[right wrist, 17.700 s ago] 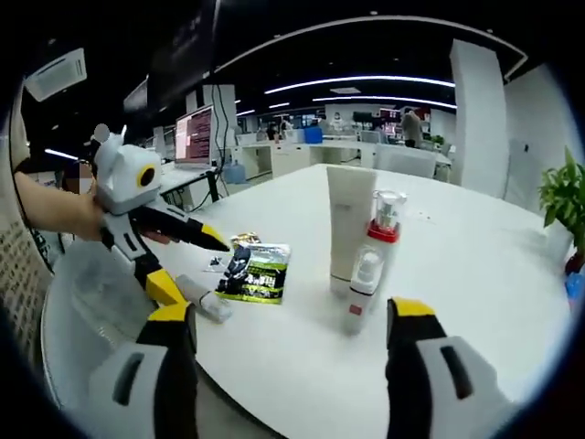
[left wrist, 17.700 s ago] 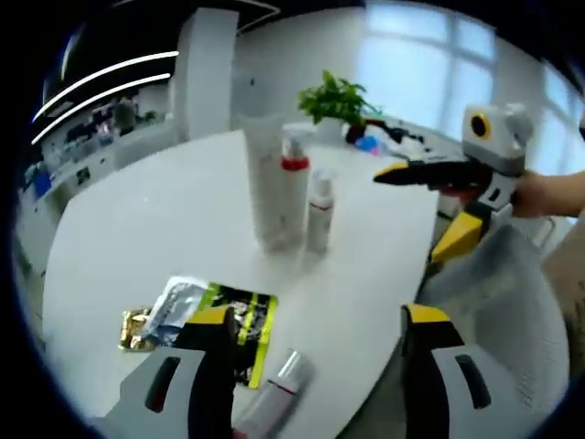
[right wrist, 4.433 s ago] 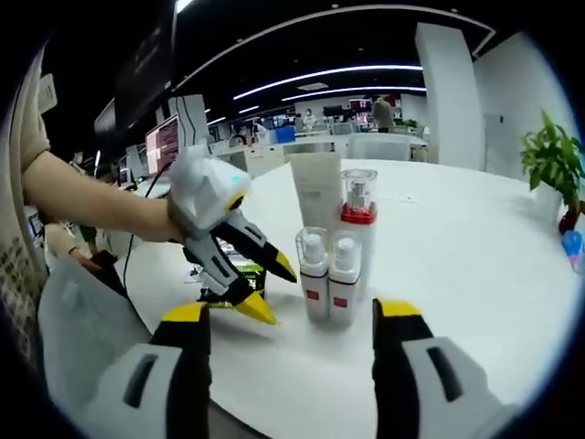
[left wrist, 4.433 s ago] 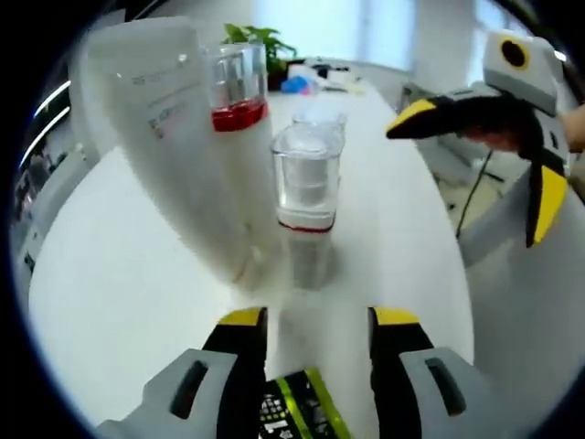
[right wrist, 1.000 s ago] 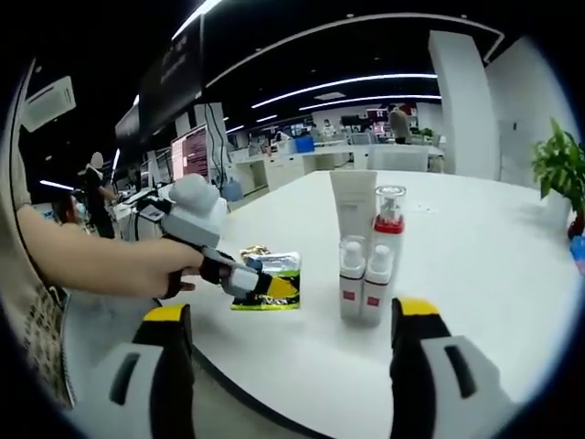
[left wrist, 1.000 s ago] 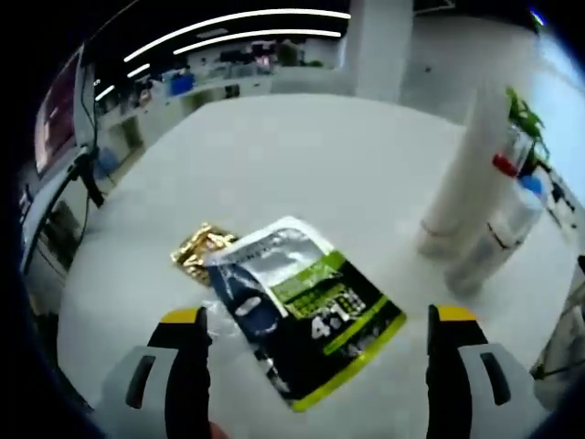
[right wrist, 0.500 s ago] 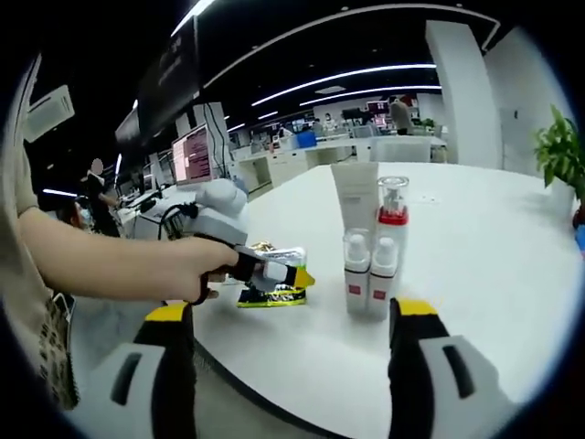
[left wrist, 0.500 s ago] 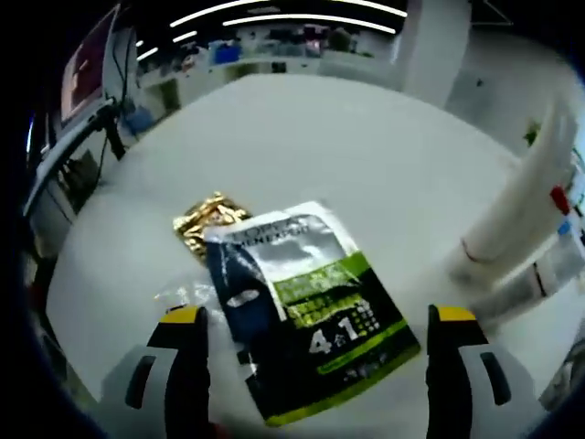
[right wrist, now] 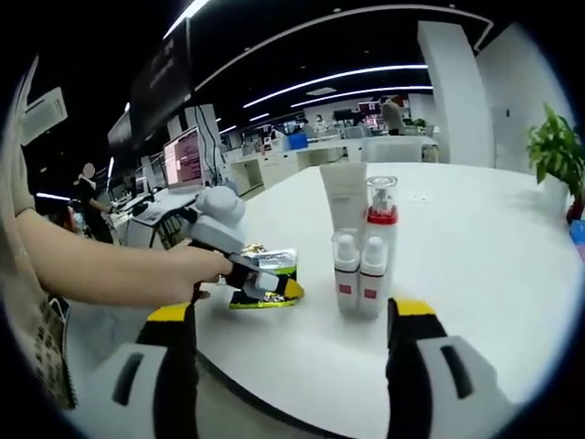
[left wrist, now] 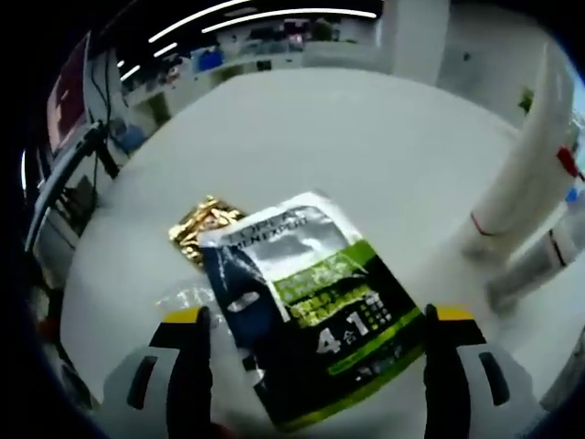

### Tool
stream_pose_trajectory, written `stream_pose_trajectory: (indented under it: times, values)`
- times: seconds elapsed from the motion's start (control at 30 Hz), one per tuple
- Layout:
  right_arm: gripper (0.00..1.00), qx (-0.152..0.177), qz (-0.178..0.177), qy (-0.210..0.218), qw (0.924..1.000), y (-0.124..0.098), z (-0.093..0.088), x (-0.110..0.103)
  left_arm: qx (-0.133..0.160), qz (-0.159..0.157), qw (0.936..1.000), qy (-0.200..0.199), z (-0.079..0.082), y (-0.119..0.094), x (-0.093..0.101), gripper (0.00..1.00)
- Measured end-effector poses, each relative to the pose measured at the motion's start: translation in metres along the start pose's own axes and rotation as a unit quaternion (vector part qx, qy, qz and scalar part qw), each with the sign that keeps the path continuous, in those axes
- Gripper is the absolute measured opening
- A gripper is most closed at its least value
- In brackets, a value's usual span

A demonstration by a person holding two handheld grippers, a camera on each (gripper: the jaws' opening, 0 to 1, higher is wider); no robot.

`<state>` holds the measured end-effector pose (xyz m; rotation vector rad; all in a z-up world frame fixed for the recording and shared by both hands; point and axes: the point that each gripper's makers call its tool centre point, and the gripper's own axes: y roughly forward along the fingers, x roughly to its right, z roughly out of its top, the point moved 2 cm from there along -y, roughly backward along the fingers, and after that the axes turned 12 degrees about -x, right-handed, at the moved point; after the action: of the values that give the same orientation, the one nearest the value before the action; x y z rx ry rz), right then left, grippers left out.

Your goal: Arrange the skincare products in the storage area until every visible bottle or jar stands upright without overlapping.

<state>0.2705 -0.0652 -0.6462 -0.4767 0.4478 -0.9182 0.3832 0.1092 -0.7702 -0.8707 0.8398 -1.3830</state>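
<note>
My left gripper (left wrist: 311,352) hangs low over the black-and-green sachet (left wrist: 306,306) lying flat on the white table (left wrist: 347,155), jaws wide apart to either side of it, with a gold foil packet (left wrist: 199,227) touching the sachet's far corner. Beside the sachet four products stand upright in a tight cluster: a tall white tube (right wrist: 345,206), a red-collared pump bottle (right wrist: 381,219) and two small clear-capped bottles (right wrist: 357,273) in front. My right gripper (right wrist: 285,366) waits off the table edge near that cluster, jaws spread and holding nothing.
</note>
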Motion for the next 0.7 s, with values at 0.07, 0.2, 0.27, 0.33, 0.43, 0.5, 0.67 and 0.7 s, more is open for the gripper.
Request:
stream_pose_trajectory:
  times: [0.07, 0.2, 0.27, 0.33, 0.43, 0.5, 0.67, 0.7]
  values:
    - [0.86, 0.0, -0.003, 0.002, 1.0, -0.0001, -0.0002, 0.0008, 0.005, -0.003, 1.0, 0.005, 0.0002, -0.0015, 0.0005, 0.83]
    - [0.85, 0.001, -0.008, 0.005, 1.0, -0.0003, -0.0001, 0.0028, 0.017, -0.01, 0.9996, 0.021, 0.0012, -0.004, 0.0001, 0.73]
    - [0.85, 0.0, -0.01, 0.002, 0.9999, -0.0004, -0.0002, 0.003, 0.022, -0.011, 0.9994, 0.024, 0.0007, -0.0045, -0.0007, 0.7]
    - [0.85, -0.002, -0.012, -0.002, 0.9999, -0.0004, -0.0005, 0.0028, 0.026, -0.013, 0.9991, 0.029, 0.0003, -0.0054, -0.0001, 0.67]
    - [0.85, 0.0, -0.016, -0.002, 0.9999, -0.0008, 0.0, 0.0036, 0.031, -0.017, 0.9987, 0.036, 0.0001, -0.0061, 0.0003, 0.64]
    - [0.85, 0.0, -0.017, -0.003, 0.9998, -0.0011, 0.0, 0.004, 0.032, -0.019, 0.9985, 0.041, -0.0005, -0.0075, 0.0002, 0.63]
    - [0.85, 0.001, -0.022, -0.009, 0.9997, -0.002, 0.0003, 0.0037, 0.036, -0.033, 0.9964, 0.069, -0.0034, -0.0099, 0.0089, 0.46]
    - [0.85, 0.001, -0.023, -0.009, 0.9997, -0.0021, 0.0004, 0.0036, 0.037, -0.033, 0.9963, 0.07, -0.0041, -0.0095, 0.0086, 0.46]
